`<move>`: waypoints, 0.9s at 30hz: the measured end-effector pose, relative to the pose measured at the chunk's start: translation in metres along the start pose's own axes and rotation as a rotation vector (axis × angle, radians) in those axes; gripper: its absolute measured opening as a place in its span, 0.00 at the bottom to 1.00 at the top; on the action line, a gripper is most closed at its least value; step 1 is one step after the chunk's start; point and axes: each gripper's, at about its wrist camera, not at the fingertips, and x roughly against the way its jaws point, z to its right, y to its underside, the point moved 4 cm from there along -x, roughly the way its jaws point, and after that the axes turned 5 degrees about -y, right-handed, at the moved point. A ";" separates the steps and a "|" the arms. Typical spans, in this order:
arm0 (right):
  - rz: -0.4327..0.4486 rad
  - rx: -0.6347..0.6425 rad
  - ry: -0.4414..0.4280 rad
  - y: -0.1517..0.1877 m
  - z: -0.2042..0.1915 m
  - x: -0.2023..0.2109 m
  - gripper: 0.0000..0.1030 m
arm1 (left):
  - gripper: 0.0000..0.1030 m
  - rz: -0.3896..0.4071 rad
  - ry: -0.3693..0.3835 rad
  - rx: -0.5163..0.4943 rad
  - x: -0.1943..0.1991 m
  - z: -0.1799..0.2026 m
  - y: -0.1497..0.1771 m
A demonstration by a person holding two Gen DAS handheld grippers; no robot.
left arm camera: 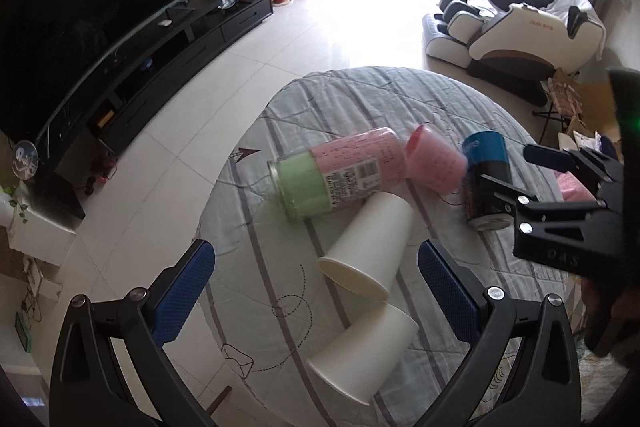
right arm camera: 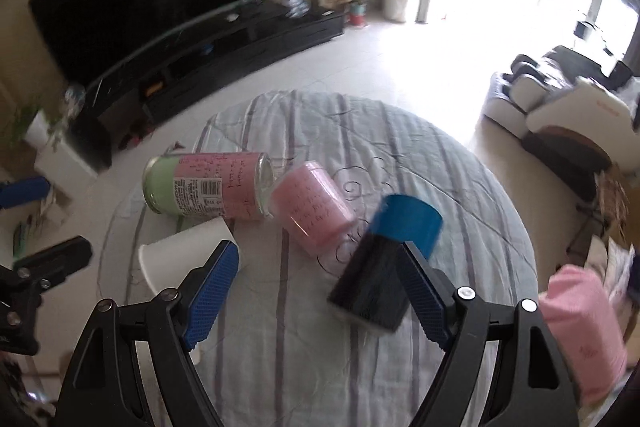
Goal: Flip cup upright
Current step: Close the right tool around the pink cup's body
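Observation:
Several cups lie on their sides on a round table with a striped cloth (left arm camera: 360, 95). Two white paper cups (left arm camera: 368, 243) (left arm camera: 364, 351) lie between the fingers of my open, empty left gripper (left arm camera: 316, 291). A pink and green glass cup (left arm camera: 336, 171), a pink cup (left arm camera: 436, 163) and a blue and black cup (left arm camera: 486, 179) lie further back. My right gripper (right arm camera: 320, 291) is open above the cloth, its right finger (right arm camera: 424, 291) beside the blue and black cup (right arm camera: 384, 267). The pink cup (right arm camera: 312, 211) and the glass cup (right arm camera: 208, 183) lie beyond it.
The table edge drops to a tiled floor (left arm camera: 192, 115) on the left and far side. A dark TV cabinet (left arm camera: 160, 55) stands at the left, a massage chair (left arm camera: 516, 27) at the back right. A pink object (right arm camera: 580, 327) lies at the table's right side.

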 end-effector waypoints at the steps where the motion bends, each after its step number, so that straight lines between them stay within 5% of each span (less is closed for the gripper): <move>1: -0.022 0.026 -0.017 -0.007 0.001 -0.011 0.79 | 1.00 -0.005 -0.001 0.005 -0.002 -0.002 0.000; 11: -0.258 0.288 -0.113 -0.029 -0.010 -0.101 0.79 | 1.00 -0.069 -0.025 0.080 -0.024 -0.028 0.009; 14: -0.291 0.387 -0.083 -0.025 -0.018 -0.122 0.78 | 1.00 -0.093 -0.032 0.095 -0.029 -0.033 0.016; 15: -0.302 0.389 -0.092 -0.025 -0.019 -0.127 0.67 | 1.00 -0.100 -0.035 0.102 -0.030 -0.035 0.018; 16: -0.321 0.369 -0.089 -0.024 -0.018 -0.132 0.65 | 1.00 -0.104 -0.037 0.109 -0.030 -0.037 0.020; 27: -0.311 0.173 -0.150 -0.039 0.008 -0.106 0.65 | 1.00 -0.071 -0.043 0.107 -0.016 -0.041 0.019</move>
